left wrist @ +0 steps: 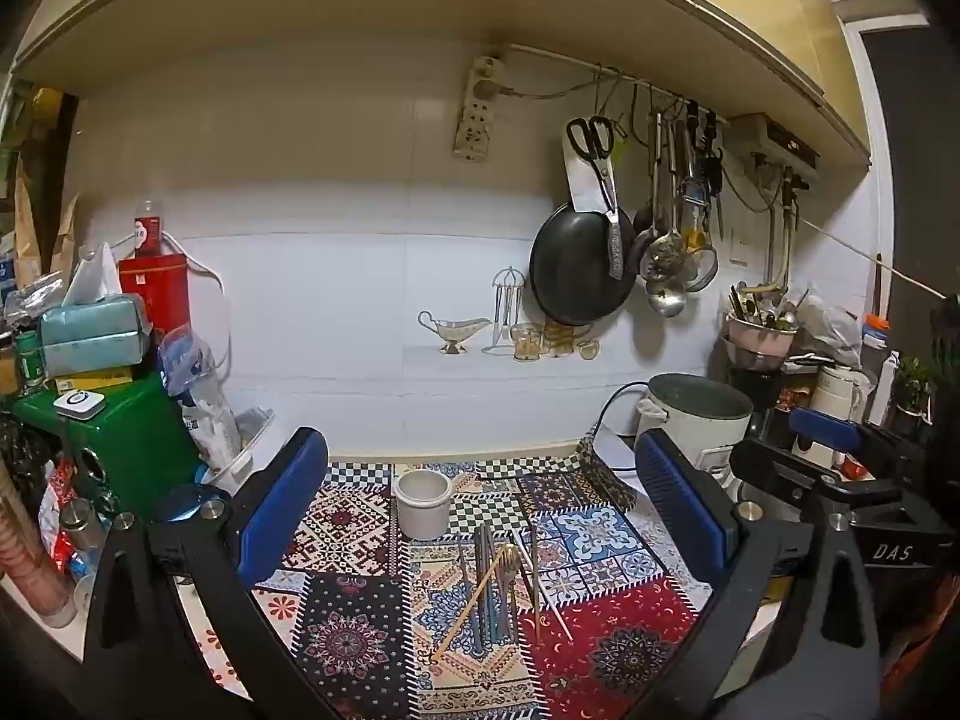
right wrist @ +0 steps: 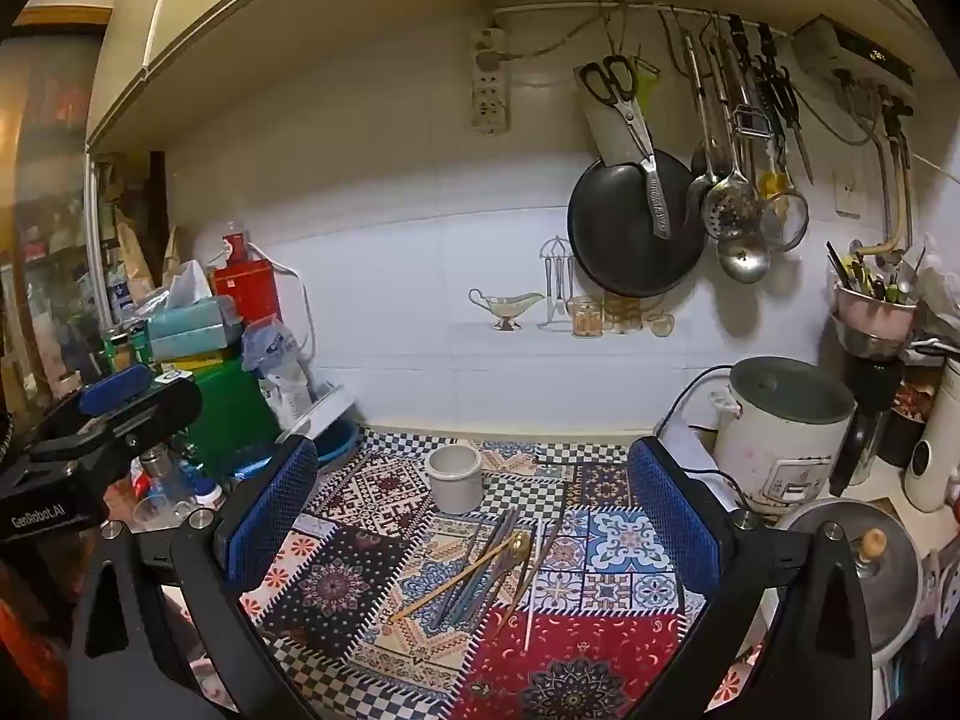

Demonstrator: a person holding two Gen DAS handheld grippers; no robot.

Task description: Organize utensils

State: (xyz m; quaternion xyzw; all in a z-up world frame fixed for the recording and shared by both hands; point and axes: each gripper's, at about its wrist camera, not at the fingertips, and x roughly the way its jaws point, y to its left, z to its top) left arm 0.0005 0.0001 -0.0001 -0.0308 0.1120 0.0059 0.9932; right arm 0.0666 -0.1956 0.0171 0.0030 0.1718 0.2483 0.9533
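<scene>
A pile of utensils lies on the patterned cloth: several grey and gold pieces, a wooden chopstick and a white chopstick. A grey-white cup stands upright just behind them. My left gripper is open and empty, held above the cloth with the pile between its blue pads. In the right wrist view the same pile and cup show. My right gripper is open and empty, above the pile. The right gripper also shows at the right edge of the left wrist view.
A rice cooker with its cord stands at the right, a pot lid in front of it. A green box, tissue packs and bottles crowd the left. A pan, scissors and ladles hang on the wall.
</scene>
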